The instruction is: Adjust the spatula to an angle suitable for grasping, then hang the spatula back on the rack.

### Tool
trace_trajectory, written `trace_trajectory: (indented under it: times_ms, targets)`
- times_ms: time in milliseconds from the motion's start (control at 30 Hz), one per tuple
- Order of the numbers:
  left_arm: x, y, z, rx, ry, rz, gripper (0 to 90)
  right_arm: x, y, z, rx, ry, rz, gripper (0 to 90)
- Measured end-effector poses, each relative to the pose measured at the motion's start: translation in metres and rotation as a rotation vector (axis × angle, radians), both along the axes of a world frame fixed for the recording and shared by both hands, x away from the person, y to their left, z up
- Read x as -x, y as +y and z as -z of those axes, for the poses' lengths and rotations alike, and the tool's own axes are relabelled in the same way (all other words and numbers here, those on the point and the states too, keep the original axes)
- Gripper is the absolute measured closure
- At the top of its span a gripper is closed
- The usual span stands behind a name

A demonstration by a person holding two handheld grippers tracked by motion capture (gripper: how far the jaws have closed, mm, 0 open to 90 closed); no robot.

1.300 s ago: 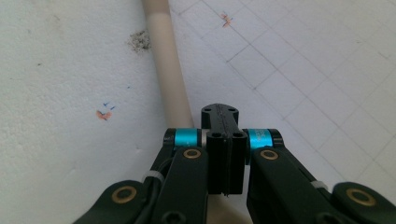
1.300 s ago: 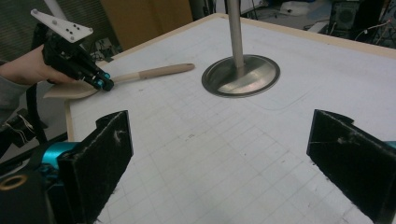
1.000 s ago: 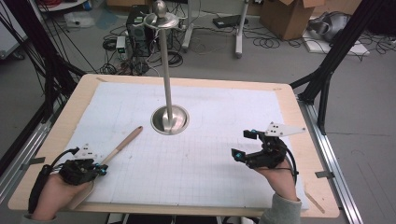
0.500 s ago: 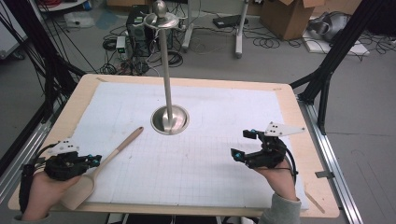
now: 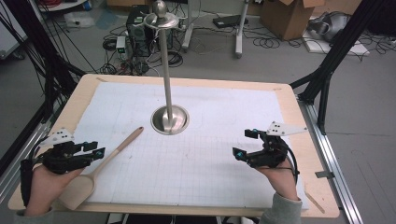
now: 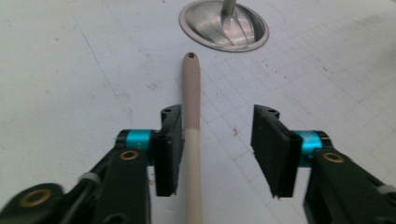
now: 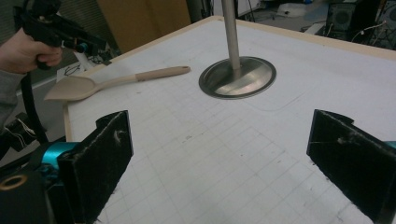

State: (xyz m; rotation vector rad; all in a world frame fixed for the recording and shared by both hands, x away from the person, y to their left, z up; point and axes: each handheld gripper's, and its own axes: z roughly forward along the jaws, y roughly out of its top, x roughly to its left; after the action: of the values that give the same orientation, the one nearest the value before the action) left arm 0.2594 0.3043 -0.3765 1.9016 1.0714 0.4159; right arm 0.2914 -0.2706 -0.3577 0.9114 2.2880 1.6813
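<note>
Spoon: a beige wooden spoon (image 5: 100, 161) lies flat on the white gridded sheet (image 5: 196, 154), near-left of the steel stand (image 5: 169, 119); its handle tip points toward the stand's round base, its bowl reaches the table's near-left edge.
Left gripper: the left gripper (image 6: 217, 144) hovers just over the spoon's handle; its jaws have just been opening, the handle runs between them close beside one pad, no pad pressing on it.
Right gripper: the right gripper (image 5: 246, 142) is held near-right of the stand, well apart from the spoon, jaws spread wide with nothing between them.
Surface: a pale wooden table (image 5: 289, 100) under the sheet; faint smudges mark the grid.
Room: beyond the stand, a grey floor with tangled cables, a cardboard box (image 5: 285, 16) and black frame struts.
</note>
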Motion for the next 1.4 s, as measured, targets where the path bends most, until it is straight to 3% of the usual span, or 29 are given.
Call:
trace_trajectory:
  times_ms: [100, 267, 433, 500, 1133, 1300, 1400]
  targets:
    - [0.002, 0.001, 0.001, -0.011, 0.0, 0.034, 50.7, 0.001, -0.001, -0.001, -0.003, -0.001, -0.002, 6.2]
    - [0.004, 0.002, -0.002, -0.012, -0.046, 0.088, 30.6, 0.001, -0.004, -0.001, -0.013, 0.0, 0.008, 6.1]
    - [0.004, 0.004, -0.002, -0.008, -0.044, 0.057, 16.7, 0.001, -0.004, -0.001, -0.01, 0.0, 0.009, 6.1]
    - [0.004, 0.007, -0.002, 0.004, -0.041, 0.052, 16.2, 0.001, -0.004, -0.001, -0.009, -0.002, 0.006, 6.1]
    - [-0.005, 0.01, 0.009, -0.027, -0.015, 0.018, 15.2, 0.001, -0.005, 0.001, 0.003, 0.004, 0.009, 6.2]
    - [-0.007, 0.009, 0.011, -0.064, -0.035, 0.023, 15.4, 0.003, -0.006, 0.0, 0.003, 0.003, 0.007, 6.2]
    - [-0.009, 0.008, 0.015, -0.067, -0.026, 0.024, 15.4, 0.003, -0.006, 0.0, 0.003, 0.004, 0.008, 6.2]
